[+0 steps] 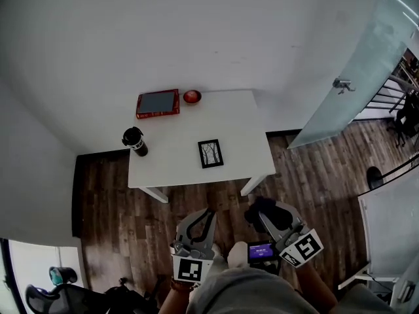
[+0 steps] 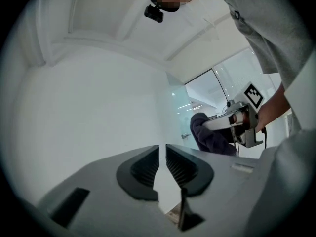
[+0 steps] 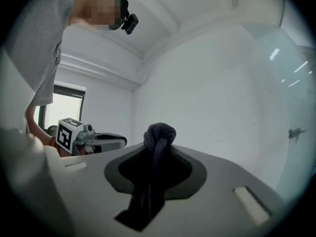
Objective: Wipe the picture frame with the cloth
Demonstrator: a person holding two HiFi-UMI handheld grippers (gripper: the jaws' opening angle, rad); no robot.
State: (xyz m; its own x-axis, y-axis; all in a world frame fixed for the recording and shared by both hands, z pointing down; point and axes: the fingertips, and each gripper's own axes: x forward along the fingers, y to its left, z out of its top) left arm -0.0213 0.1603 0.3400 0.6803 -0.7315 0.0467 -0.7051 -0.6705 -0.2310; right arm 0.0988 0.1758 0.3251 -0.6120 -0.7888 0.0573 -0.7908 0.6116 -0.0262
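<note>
A small black picture frame (image 1: 210, 154) lies flat near the front edge of a white table (image 1: 242, 120). Both grippers hang in front of the table, over the wooden floor and close to the person's body. My right gripper (image 1: 262, 214) is shut on a dark cloth (image 1: 270, 211). The cloth (image 3: 159, 132) bunches up above the jaws of this gripper (image 3: 159, 149) and hangs down between them. My left gripper (image 1: 207, 212) holds nothing. Only a narrow slit shows between the jaws of the left gripper (image 2: 162, 149). The frame appears in neither gripper view.
On the table's far left lie a red-edged book (image 1: 158, 103) and a small red bowl (image 1: 192, 96). A black cup (image 1: 135, 140) stands at its left edge. A frosted glass door (image 1: 357, 84) is at the right, and a dark chair (image 1: 52, 286) at the bottom left.
</note>
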